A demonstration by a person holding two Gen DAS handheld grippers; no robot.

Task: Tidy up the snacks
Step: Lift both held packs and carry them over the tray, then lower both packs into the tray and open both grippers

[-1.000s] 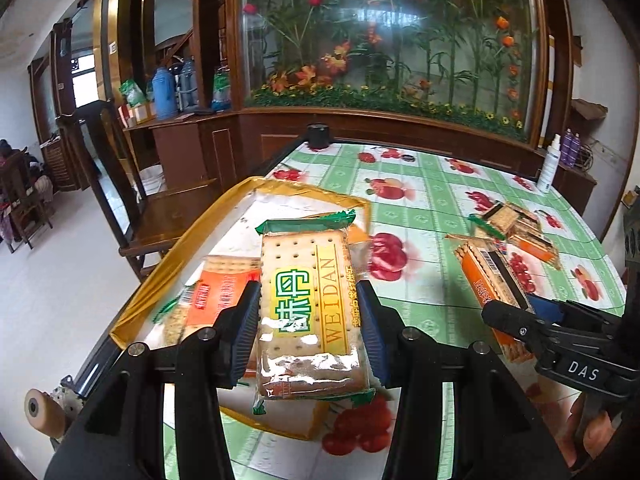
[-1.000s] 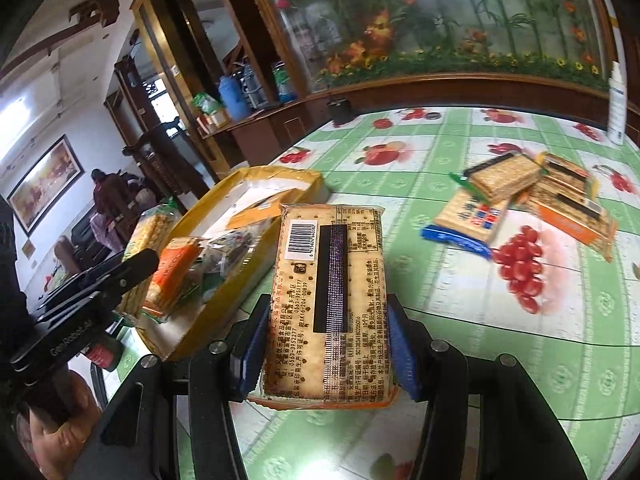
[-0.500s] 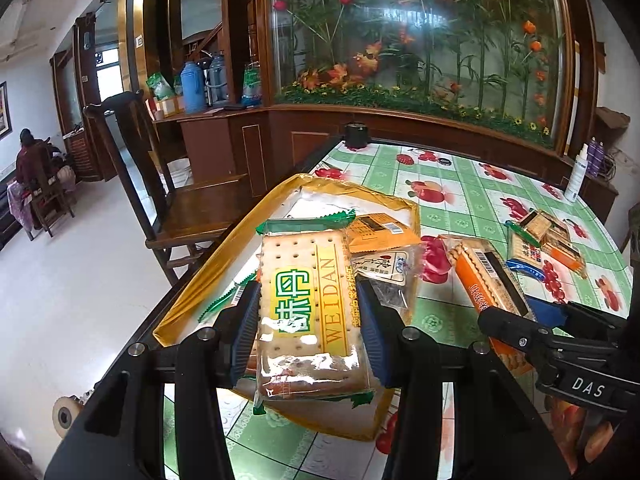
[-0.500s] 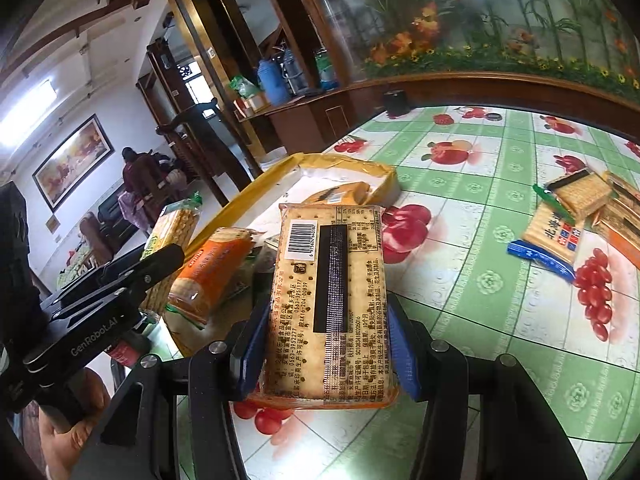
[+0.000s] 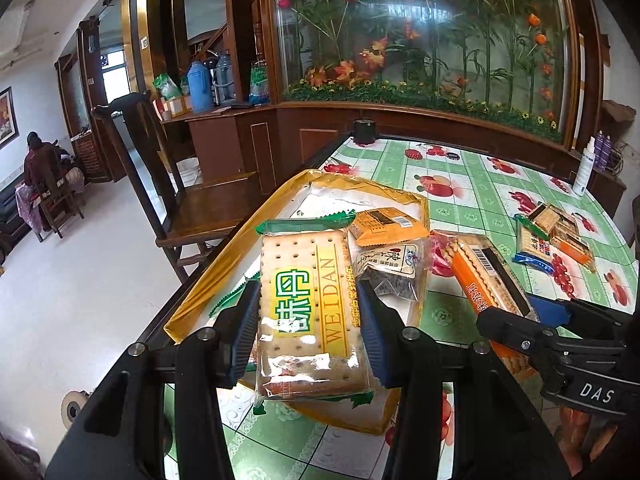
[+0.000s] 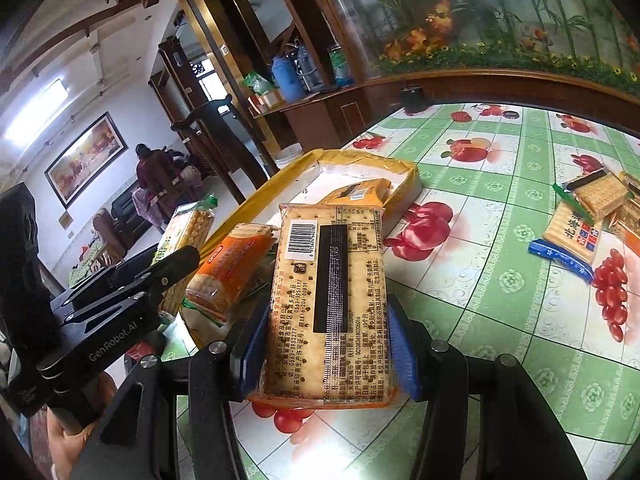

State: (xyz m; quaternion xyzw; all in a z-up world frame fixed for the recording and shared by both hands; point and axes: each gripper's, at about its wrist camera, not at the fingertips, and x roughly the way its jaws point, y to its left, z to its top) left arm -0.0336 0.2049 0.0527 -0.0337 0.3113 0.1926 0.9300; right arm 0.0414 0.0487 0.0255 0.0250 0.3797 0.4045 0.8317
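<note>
Green-and-yellow cracker packet clamped in left hand-held gripper above the crowded yellow tray; right hand-held gripper grips the orange-edged barcode-side cracker packet beside it.

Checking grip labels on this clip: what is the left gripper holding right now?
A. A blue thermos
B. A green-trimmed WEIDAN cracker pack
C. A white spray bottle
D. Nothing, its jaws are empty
B: in the left wrist view the left gripper has both blue pads pressed on the sides of the WEIDAN cracker pack, held above the yellow tray.
</note>
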